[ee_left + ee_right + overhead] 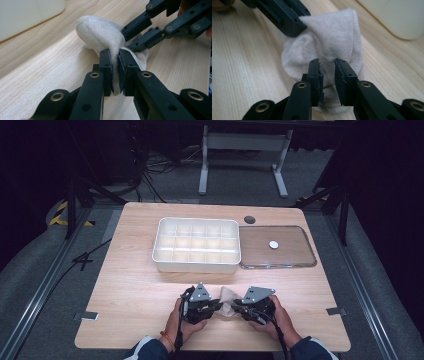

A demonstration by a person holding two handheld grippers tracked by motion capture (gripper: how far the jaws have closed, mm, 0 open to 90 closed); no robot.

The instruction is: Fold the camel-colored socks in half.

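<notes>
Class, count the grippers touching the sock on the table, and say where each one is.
2. The left gripper pinches the sock at one side; the right gripper has sock between its slightly parted jaws at the other.

Table (135,285) lit bright from above, dark surroundings; gripper views soft w/ blurred edges.

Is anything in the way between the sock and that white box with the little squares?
Nothing visible is. The sock lies on the table between the left tool and right tool, and bare wood runs from it to the divided box.
</notes>
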